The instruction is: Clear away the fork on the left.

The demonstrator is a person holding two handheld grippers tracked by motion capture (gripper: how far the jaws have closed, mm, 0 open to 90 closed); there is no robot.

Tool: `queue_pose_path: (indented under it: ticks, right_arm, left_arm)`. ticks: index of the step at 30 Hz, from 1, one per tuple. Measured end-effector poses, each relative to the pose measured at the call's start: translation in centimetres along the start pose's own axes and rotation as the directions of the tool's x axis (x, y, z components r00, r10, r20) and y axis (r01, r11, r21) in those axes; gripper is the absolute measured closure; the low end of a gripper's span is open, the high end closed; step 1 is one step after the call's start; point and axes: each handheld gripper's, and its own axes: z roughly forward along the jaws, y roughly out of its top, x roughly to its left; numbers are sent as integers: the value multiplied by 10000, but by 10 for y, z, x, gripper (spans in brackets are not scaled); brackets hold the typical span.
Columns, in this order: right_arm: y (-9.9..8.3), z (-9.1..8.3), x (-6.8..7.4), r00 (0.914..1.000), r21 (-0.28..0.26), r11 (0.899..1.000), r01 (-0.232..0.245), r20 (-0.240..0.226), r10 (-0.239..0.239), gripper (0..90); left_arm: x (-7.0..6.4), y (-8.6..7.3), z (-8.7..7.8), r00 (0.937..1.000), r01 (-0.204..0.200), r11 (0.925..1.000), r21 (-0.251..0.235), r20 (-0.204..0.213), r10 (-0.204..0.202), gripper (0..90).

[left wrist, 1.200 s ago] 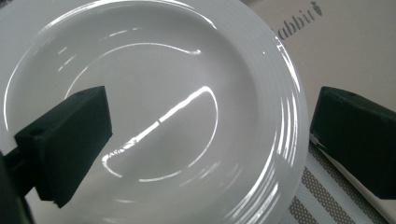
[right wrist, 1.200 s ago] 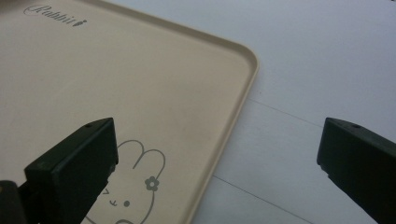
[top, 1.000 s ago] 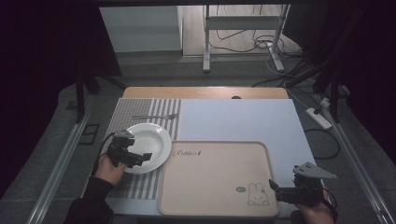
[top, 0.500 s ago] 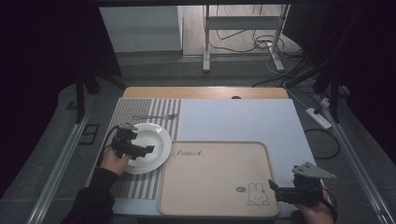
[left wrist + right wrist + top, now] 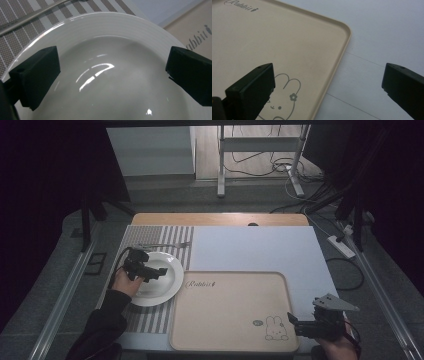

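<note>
While your left claw (image 5: 161, 271) has moved in over the white plate (image 5: 167, 287), jaws wide and empty, your right claw (image 5: 291, 319) stays wide at the rabbit tray (image 5: 225, 310); plate pickup looks next.

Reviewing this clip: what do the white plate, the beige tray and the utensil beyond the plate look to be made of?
Plate: probably glazed ceramic; glossy white with sharp light reflections and fine rings on the rim.
Tray: likely plastic or melamine; matte beige, moulded raised edge, printed rabbit and lettering.
Utensil: looks like brushed metal; grey with a dull sheen, lying on the striped mat, which seems woven.
</note>
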Motion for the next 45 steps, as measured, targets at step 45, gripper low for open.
queue_pose_path:
  ticks: [45]
  right_arm:
    - [0, 0, -1, 9999, 24, 9999, -102, 38, 102, 0]
  left_arm:
    - [55, 64, 45, 9951, 656, 9944, 834, -797, -589, 206]
